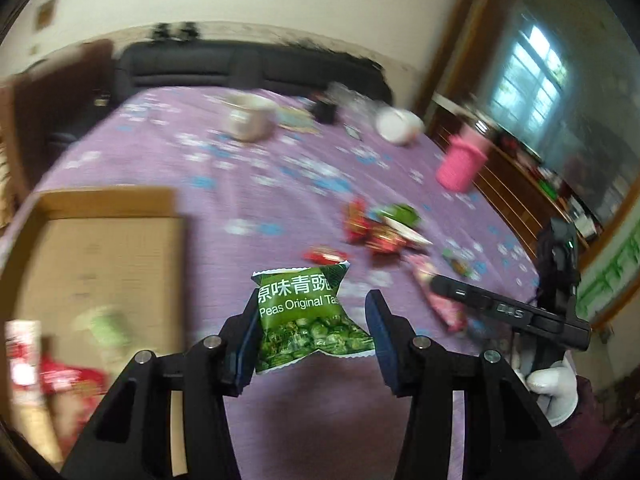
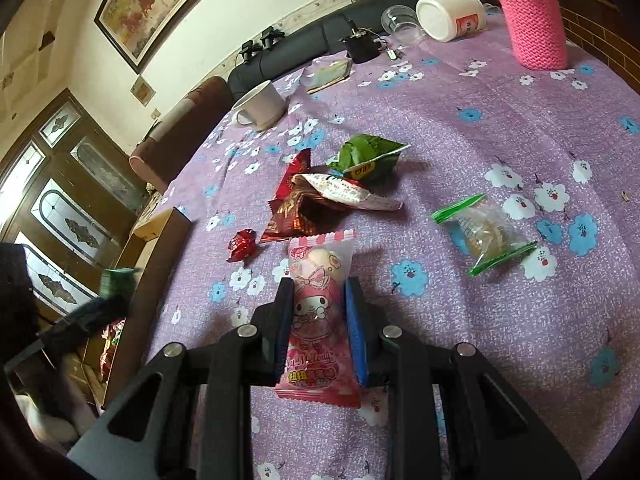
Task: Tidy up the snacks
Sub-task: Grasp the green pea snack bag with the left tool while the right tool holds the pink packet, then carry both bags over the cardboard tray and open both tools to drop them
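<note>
Left wrist view alone shows left tongs [image 1: 312, 328] holding pea packet [image 1: 308, 316]; right tongs [image 2: 320, 320] clamp pink candy [image 2: 318, 320].

A heap of snack packets [image 2: 336, 192] lay in the middle of the counter [image 2: 480, 140], just ahead of the right tongs [image 2: 318, 308]. To its right sat a clear sweet wrapper [image 2: 486, 234], with bare cloth between them wide enough to pass. A small red sweet [image 2: 242, 244] lay left of the heap. The cardboard box [image 1: 100, 240] stood along the left edge. Far off, a mug [image 2: 262, 106], a tipped white cup [image 2: 450, 14] and a pink knitted cover [image 2: 532, 20] lined the back; the cloth before them lay open.
</note>
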A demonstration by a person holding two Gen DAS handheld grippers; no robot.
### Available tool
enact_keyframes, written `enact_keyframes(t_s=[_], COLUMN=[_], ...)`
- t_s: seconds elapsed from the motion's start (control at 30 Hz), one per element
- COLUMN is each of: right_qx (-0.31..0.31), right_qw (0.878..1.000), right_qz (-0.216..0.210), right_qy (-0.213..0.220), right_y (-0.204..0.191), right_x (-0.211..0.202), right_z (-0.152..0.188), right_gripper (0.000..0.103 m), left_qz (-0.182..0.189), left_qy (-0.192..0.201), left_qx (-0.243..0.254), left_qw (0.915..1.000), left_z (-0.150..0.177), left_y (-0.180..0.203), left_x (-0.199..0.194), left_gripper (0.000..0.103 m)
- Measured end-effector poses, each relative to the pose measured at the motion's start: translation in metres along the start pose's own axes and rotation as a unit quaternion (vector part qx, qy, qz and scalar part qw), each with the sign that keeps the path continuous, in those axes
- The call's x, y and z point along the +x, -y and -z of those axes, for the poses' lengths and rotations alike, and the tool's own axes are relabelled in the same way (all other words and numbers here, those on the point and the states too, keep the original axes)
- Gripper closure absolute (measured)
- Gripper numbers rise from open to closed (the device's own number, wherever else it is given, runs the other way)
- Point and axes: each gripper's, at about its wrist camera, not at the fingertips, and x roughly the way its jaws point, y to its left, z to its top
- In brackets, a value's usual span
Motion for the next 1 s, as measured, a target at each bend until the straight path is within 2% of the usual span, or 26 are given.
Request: enact_keyframes(t_s=[0.2,0.43,0.57,0.73,0.9,1.0], right_qx=[-0.018,-0.086,-0.126,-0.171,-0.198,-0.196], right_qw=[0.999,0.992,0.985,0.976,0.97,0.97], right_qz=[-0.033,-0.074,-0.085,-0.083,-0.057,-0.049], right_qy=[-0.014,-0.062,-0.088,-0.109,-0.129,-0.135], right_y=[-0.034,-0.123,-0.176,-0.23,-0.256,-0.263], right_x=[-0.002,0.026,0.053,0.091,0.129,0.146], right_z=[0.001,-0.001,0.0,0.006,0.011,0.009], right_gripper=[0.076,0.075,0.075,0.075,0.075,0.073], left_qz=[-0.058,-0.083,-0.082,-0.064,-0.056,-0.044], left_qy=[0.022,0.011,-0.001,-0.014,-0.027,-0.029], left_qx=[-0.076,-0.143,-0.171,-0.194,-0.219,-0.236], left_qw=[0.9952,0.9862,0.9818,0.9789,0.9737,0.9702], left_z=[0.001,0.006,0.009,0.005,0.006,0.009], left_y=[-0.081,-0.143,-0.166,-0.18,-0.189,-0.195], left_x=[-0.042,-0.04,-0.029,-0.021,-0.017,-0.017], left_gripper=[0.054,0.054,0.054,0.053,0.053,0.048])
